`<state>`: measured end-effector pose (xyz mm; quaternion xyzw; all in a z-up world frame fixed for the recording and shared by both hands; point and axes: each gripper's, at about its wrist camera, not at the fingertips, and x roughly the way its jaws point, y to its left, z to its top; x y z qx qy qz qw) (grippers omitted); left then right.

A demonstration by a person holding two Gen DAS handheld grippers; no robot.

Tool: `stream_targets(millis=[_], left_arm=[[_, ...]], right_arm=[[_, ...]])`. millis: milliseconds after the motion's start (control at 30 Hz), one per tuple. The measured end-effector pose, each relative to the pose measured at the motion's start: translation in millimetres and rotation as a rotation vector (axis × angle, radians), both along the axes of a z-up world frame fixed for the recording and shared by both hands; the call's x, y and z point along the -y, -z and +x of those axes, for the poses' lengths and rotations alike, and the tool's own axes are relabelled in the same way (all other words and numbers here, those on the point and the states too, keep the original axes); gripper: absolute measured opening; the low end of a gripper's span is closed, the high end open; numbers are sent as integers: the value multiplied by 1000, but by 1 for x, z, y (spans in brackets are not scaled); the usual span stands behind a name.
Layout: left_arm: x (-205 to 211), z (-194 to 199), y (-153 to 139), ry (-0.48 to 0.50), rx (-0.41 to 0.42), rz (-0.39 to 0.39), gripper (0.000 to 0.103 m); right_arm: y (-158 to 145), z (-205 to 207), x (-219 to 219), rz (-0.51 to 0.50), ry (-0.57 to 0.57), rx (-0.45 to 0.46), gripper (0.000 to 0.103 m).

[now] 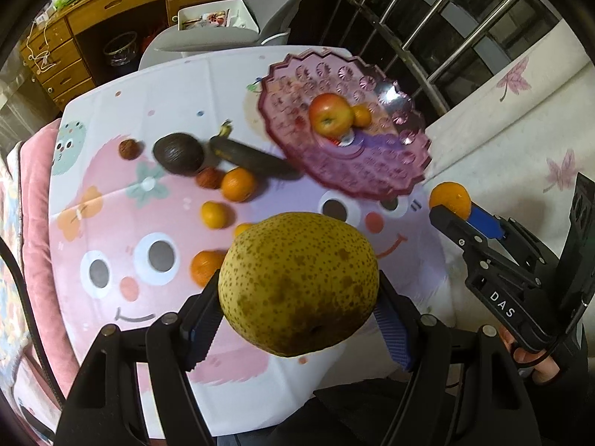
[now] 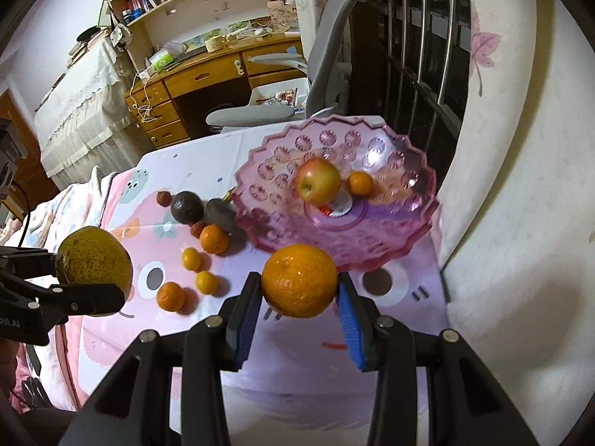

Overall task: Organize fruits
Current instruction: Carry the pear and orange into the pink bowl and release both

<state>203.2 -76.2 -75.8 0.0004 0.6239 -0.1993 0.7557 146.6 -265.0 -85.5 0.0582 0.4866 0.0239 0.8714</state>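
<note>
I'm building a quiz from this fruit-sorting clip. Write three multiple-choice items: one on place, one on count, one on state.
1. Where does the apple lie?
A. in the pink bowl
B. on the tablecloth
C. on the chair

2. How many fruits lie in the bowl?
A. none
B. two
C. five

3. What is the left gripper doing?
A. hanging empty
B. holding a banana
C. holding the speckled pear

Answers:
1 A, it lies beside a small orange inside the bowl.
2 B, apple and small orange only.
3 C, its pads press on the pear's sides.

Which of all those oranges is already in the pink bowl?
The small orange lying right beside the apple in the pink bowl. The other loose ones lie on the cloth; the right gripper holds another.
</note>
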Motion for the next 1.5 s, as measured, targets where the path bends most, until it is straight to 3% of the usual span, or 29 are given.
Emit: stream_targets(millis=[367,767,1333,1500], left_arm=[[64,29,13,-14,-15,4,73],[111,81,53,-26,-83,28,74],[130,107,107,-95,-157,93,74],[134,111,98,-93,-114,74,91]], right_arm=[[6,36,48,30,-38,2,41],[41,71,73,48,-99,-76,41],[73,93,77,30,-170,-165,41],[76,94,78,40,-165,-179,42]])
